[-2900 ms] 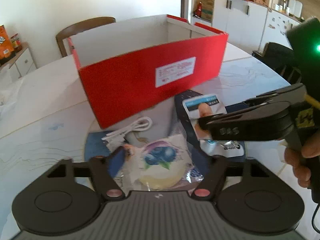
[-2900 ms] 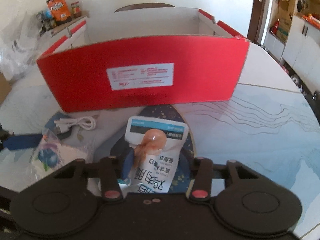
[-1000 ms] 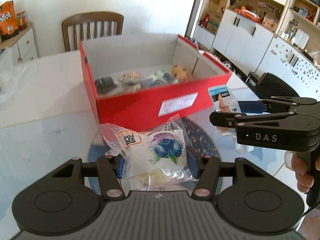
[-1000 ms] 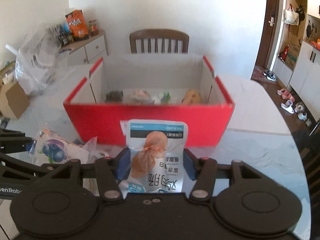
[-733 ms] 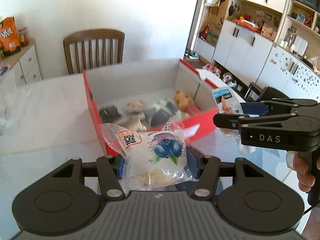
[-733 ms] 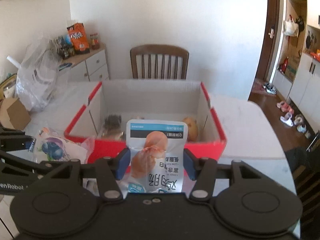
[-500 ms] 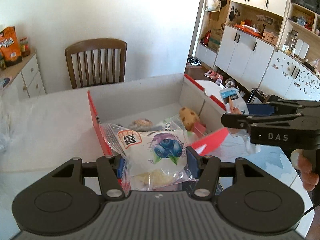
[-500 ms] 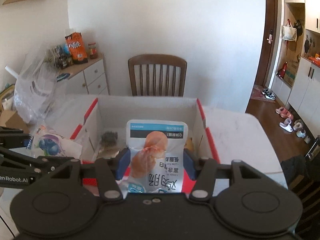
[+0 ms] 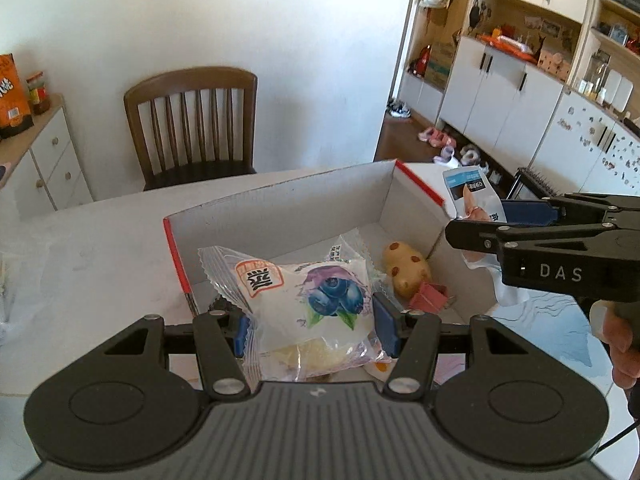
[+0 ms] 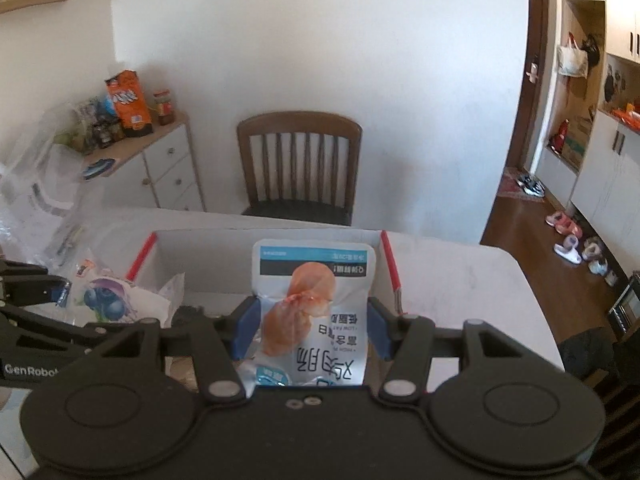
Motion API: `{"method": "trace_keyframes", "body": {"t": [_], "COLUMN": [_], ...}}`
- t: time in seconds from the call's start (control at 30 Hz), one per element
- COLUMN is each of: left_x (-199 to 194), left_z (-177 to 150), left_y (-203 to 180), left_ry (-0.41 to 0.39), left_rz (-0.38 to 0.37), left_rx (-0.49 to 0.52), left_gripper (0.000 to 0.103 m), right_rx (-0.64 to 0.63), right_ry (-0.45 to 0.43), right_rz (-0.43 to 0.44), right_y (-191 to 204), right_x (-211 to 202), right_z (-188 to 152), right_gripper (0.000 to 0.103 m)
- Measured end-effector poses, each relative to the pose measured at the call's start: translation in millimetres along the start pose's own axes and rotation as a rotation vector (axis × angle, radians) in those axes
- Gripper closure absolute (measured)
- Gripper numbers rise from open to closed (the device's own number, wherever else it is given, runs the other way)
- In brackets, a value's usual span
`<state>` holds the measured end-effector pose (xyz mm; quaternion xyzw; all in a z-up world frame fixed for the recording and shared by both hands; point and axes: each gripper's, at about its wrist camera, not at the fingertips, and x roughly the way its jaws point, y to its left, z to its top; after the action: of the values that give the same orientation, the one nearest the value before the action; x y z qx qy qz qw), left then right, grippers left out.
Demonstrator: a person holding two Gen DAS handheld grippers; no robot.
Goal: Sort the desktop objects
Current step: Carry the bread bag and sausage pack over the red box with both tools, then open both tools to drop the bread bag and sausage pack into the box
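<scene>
A: What's my left gripper [image 9: 312,322] carrying?

B: Its jaws clamp the clear blueberry-print pastry packet [image 9: 310,304], hanging over the red open-topped cardboard box [image 9: 176,252] on the white counter [image 9: 100,240].

A: And my right gripper [image 10: 310,330]?

B: At three o'clock, its jaws pinch the white-and-blue chicken snack pouch [image 10: 314,312] above the box's right wall.
</scene>
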<state>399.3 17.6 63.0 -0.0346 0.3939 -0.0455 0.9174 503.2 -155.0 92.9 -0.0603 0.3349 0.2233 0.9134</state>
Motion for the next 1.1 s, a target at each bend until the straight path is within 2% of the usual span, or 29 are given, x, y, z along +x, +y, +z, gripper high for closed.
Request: {"method": "trace_keyframes", "body": {"t": [0.27, 0.53, 0.7, 0.83, 0.97, 1.1], "left_x": [46, 74, 76, 72, 61, 46], "left_z": [0, -9, -11, -13, -16, -16], "left_y": [0, -1, -4, -7, -10, -7], "left_ry": [0.089, 0.17, 0.164, 0.152, 0.111, 0.073], "left_rz": [0.037, 0.042, 0.047, 0.066, 0.067, 0.057], "left_rx": [0.049, 0.06, 0.085, 0.09, 0.114, 0.11], "left_gripper": [0.046, 0.045, 0.045, 0.034, 0.024, 0.024], "right_rx": [0.017, -0.011, 0.003, 0.004, 0.009, -0.012], "right_ry": [0.105, 0.162, 0.175, 0.171, 0.151, 0.116], "right_rz": [-0.027, -0.019, -0.002, 0.007, 0.033, 0.048], "right_y": [-5, -2, -2, -2, -5, -7], "right_x": [47, 62, 63, 59, 46, 27], "right_z": [-14, -27, -29, -29, -27, -26], "right_gripper": [0.046, 0.045, 0.047, 0.033, 0.031, 0.029]}}
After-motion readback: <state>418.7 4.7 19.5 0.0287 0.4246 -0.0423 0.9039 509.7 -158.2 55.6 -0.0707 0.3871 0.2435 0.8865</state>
